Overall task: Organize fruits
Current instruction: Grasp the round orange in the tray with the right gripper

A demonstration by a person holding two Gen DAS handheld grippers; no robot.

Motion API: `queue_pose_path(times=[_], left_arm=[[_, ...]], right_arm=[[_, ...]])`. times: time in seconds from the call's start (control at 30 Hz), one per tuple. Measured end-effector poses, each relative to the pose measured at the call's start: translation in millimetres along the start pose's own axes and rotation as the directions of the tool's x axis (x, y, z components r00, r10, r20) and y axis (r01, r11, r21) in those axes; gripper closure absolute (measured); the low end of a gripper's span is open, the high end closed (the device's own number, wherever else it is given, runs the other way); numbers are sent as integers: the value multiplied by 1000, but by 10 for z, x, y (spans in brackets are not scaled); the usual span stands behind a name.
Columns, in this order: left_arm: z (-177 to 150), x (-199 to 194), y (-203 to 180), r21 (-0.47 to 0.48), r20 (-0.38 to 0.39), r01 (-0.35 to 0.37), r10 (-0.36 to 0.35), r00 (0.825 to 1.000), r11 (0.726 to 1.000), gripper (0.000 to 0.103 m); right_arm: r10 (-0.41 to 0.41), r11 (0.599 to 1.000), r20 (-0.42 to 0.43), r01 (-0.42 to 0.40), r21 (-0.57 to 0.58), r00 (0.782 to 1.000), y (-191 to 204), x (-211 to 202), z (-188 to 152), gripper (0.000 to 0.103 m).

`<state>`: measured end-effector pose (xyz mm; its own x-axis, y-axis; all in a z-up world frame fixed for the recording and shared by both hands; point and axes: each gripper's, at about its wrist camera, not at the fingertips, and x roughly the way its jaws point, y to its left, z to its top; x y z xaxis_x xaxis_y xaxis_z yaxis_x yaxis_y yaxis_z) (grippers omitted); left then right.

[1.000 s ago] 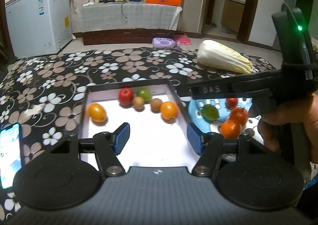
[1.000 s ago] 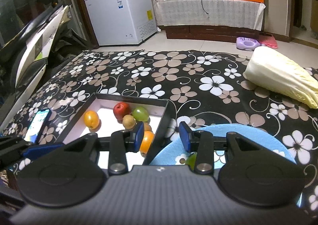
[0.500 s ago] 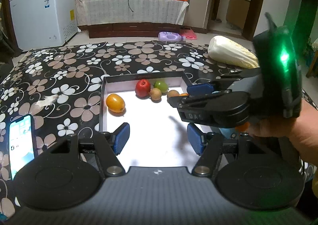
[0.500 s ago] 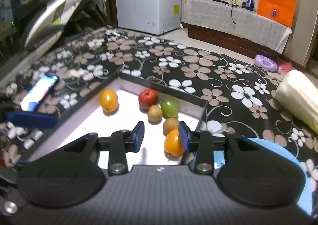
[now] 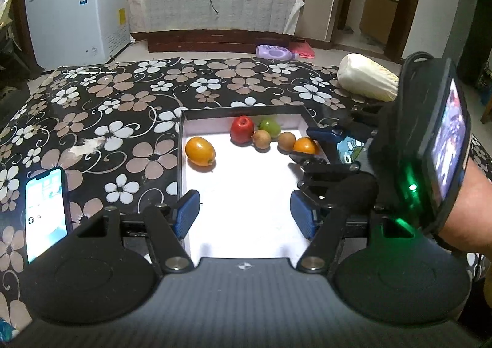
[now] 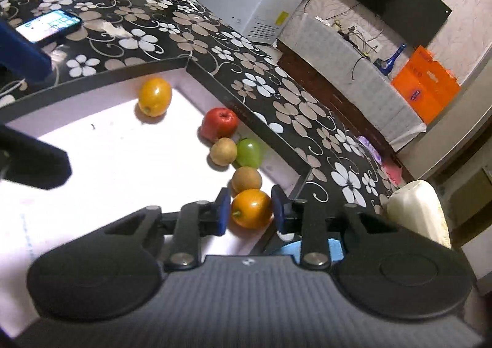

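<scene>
- Right claw [image 6: 250, 214] straddles the orange [image 6: 251, 208] in the tray's [image 6: 92, 77] near right corner; jaws have just been closing and look clenched on it, pads at both flanks (contact looks firm, judged).
- The right claw's tilt suits reaching past the tray wall.
- Left claw [image 5: 244, 214] hangs released over bare tray floor, holding nothing, probably waiting.
- Red apple [image 6: 220, 123], green fruit [image 6: 248, 152], two brown fruits and a second orange [image 6: 154, 96] lie along the far wall.
- Blue plate [image 6: 307, 248] beside the tray on the floral surface [image 6: 276, 92].
</scene>
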<state>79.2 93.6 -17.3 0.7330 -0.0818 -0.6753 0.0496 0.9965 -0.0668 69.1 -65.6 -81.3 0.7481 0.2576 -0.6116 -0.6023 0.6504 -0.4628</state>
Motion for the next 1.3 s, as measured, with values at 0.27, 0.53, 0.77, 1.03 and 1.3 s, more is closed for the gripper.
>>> queue_pose_path(times=[0.27,0.53,0.77,1.03,1.3], left_arm=[[-1,11,5,-1,-2,-3,3,1000,1000,30],[-8,60,-5,7,-14,-9,9,1000,1000,29],[-11,104,18,3,-21,-21,21,1000,1000,29],[136,280,-70,36,9,-36,36,999,999,29],[422,653,-39,104,60,-39,32,998,994,29]], right_arm=[[301,856,99,-315,410,948,-456,-67,-17,72],[331,850,83,-335,408,940,-394,-40,-38,63],[331,865,57,-327,380,942,-351,8,-38,67],[251,792,190,-314,524,949,-711,-260,-23,67],[223,739,226,-316,595,948,-907,-324,-76,67]])
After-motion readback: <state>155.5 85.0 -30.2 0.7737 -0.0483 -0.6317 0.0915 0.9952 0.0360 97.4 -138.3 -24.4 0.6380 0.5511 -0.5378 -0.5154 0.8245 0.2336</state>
